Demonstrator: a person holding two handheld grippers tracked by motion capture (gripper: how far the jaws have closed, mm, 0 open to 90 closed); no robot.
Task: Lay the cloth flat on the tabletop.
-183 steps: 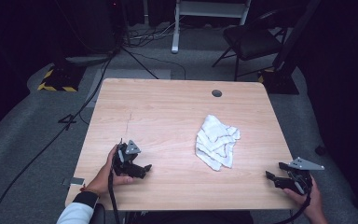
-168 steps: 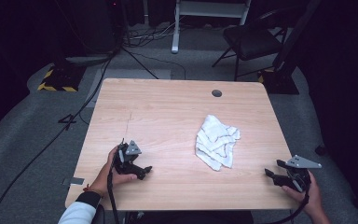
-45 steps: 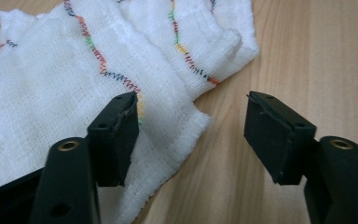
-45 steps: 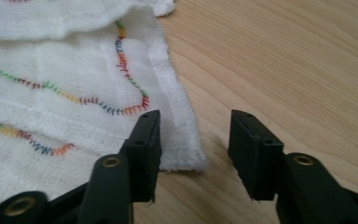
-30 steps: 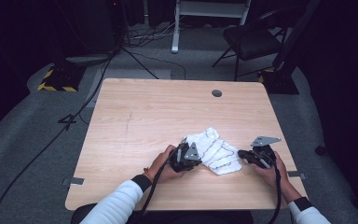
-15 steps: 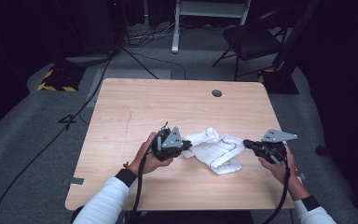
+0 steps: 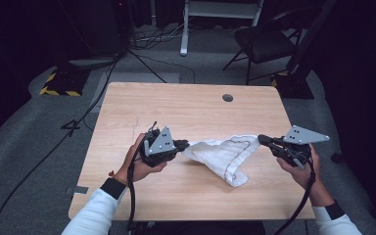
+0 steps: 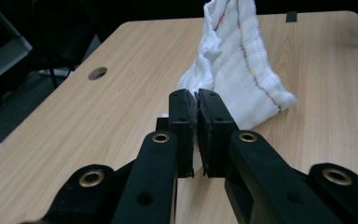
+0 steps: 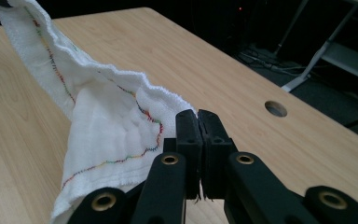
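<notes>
Nearest the person, two white sleeves come in from the bottom edge of the high view, each hand carrying a pair of tongs over the front half of the table (image 7: 127, 191). The left tongs (image 7: 185, 144) are clamped on one corner of the white cloth (image 7: 225, 154); the left gripper view shows the jaws pressed together with a sliver of fabric pinched between them. The right tongs (image 7: 263, 139) grip the opposite corner in the same way, jaws closed on the hem.

Between the two the cloth is stretched into a sagging band, lifted off the wood at both ends, while its lowest fold hangs down and rests on the table. A multicoloured stitched line runs along its edge.

Farther back the table is bare wood with a round cable hole (image 7: 227, 98) near its far edge. Beyond it, on the grey floor, stand a dark chair (image 7: 264, 44), a white frame's legs (image 7: 183, 29) and a yellow-black striped base (image 7: 58, 83), with cables (image 7: 78, 122) trailing. The background is too dark to make out.
</notes>
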